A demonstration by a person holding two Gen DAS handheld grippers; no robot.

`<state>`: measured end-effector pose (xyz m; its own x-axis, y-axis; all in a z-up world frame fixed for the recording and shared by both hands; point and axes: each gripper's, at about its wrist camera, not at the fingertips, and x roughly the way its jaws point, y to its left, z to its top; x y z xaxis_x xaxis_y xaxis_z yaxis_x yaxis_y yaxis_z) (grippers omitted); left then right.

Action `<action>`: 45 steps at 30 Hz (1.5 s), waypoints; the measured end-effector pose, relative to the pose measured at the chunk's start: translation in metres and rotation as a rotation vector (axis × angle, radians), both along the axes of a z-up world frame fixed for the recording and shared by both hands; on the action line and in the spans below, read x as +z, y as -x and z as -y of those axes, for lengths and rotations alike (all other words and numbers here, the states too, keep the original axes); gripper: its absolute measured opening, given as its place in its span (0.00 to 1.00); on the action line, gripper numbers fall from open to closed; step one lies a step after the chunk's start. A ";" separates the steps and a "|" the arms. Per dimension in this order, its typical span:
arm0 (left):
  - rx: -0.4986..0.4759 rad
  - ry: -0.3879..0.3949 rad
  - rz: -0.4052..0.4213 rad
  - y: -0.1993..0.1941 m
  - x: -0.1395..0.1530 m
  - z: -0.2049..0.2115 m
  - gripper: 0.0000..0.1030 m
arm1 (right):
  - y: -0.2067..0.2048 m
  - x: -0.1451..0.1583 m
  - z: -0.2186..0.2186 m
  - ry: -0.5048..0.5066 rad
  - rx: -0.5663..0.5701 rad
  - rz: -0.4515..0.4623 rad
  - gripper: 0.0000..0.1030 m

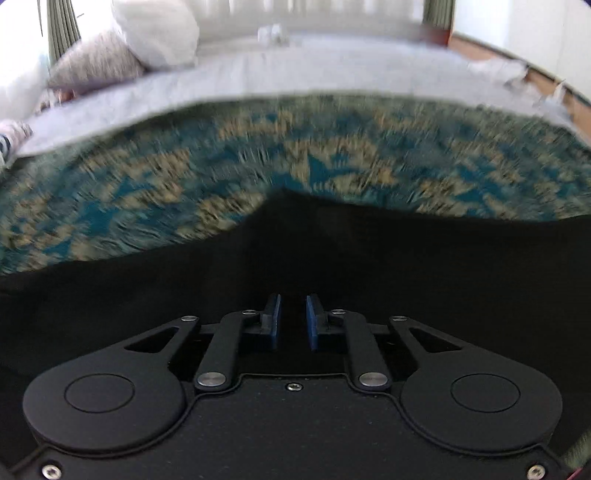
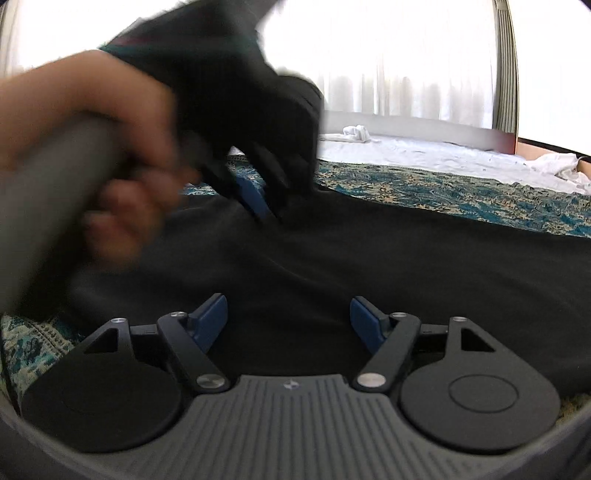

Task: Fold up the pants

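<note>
The black pants (image 1: 406, 258) lie spread over a teal and gold patterned bedspread (image 1: 295, 147). My left gripper (image 1: 293, 299) points down onto them, its blue pads drawn close with dark cloth filling the narrow gap. In the right wrist view this left gripper (image 2: 266, 206) is blurred, held by a hand (image 2: 92, 122), with its tips in the pants (image 2: 406, 266) near their far edge. My right gripper (image 2: 288, 301) hovers low over the near part of the pants. Its jaws stand wide apart and its blue pads are not pressing on the cloth.
A white sheet (image 1: 295, 70) covers the bed beyond the bedspread (image 2: 443, 192). A white pillow (image 1: 159, 29) and a grey pillow (image 1: 96, 62) lie at the far left. A small white bundle (image 2: 356, 132) sits near the curtained window. Wooden floor (image 1: 480, 44) shows at the right.
</note>
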<state>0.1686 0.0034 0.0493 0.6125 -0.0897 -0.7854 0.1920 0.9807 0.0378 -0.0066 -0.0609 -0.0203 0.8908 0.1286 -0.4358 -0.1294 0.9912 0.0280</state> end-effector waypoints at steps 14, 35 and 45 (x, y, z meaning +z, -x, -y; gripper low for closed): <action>0.076 -0.010 0.023 -0.073 -0.010 0.021 0.12 | 0.008 0.000 0.006 -0.011 0.017 0.014 0.78; 0.062 -0.027 0.268 0.079 0.022 0.019 0.62 | 0.088 0.028 0.167 -0.112 -0.319 0.106 0.85; 0.101 -0.009 0.311 0.164 -0.003 0.016 0.73 | 0.135 0.024 0.303 -0.299 -0.797 0.149 0.85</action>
